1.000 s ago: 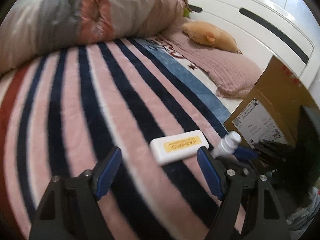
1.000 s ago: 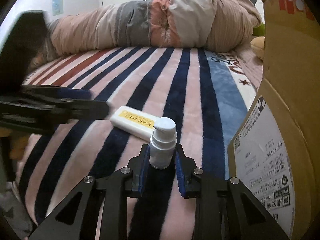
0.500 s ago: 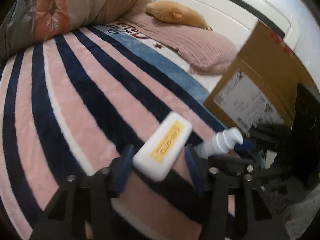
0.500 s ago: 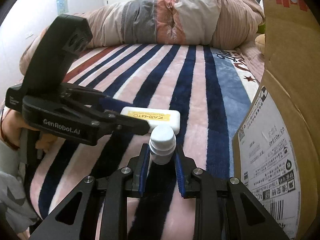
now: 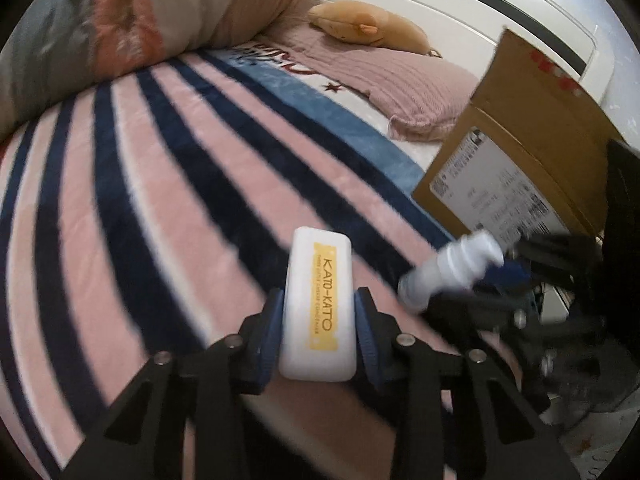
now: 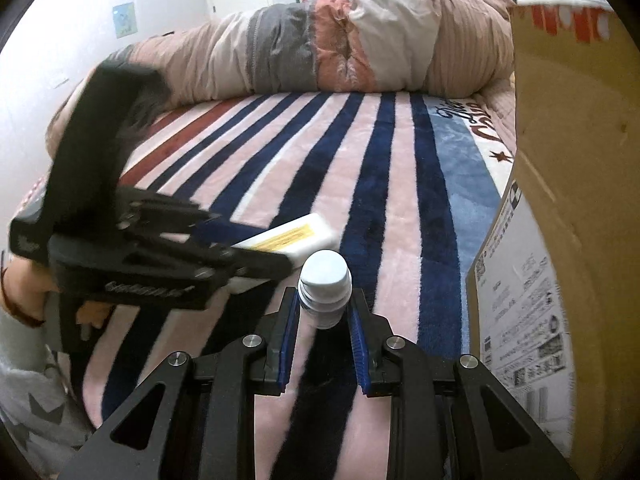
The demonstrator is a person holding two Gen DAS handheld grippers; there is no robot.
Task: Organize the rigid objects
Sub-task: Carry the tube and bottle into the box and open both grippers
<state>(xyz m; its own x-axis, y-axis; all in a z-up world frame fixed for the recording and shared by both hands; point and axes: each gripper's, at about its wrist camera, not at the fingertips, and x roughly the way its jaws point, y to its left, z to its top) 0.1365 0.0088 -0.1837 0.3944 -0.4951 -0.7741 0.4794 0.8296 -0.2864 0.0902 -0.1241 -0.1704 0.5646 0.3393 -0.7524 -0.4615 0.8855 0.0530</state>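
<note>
My left gripper [image 5: 318, 312] is shut on a white flat case with a yellow KATO-KATO label [image 5: 319, 304], held just above the striped blanket; the case also shows in the right wrist view [image 6: 290, 236]. My right gripper [image 6: 323, 308] is shut on a small white pump bottle [image 6: 325, 292], tilted with its cap toward the camera. The bottle also shows, blurred, at the right in the left wrist view [image 5: 452, 266]. The left gripper's black body [image 6: 132, 248] fills the left of the right wrist view.
A tall cardboard box [image 6: 560, 200] with shipping labels stands on the bed at the right; it also shows in the left wrist view [image 5: 516, 168]. A rolled quilt [image 6: 320, 44] lies along the far side. A pink pillow [image 5: 400, 84], plush toy [image 5: 368, 32] and white headboard [image 5: 460, 4] lie beyond.
My left gripper closed on the white case and lifted it, turning it lengthwise between the fingers. The right gripper kept hold of the pump bottle and tilted it.
</note>
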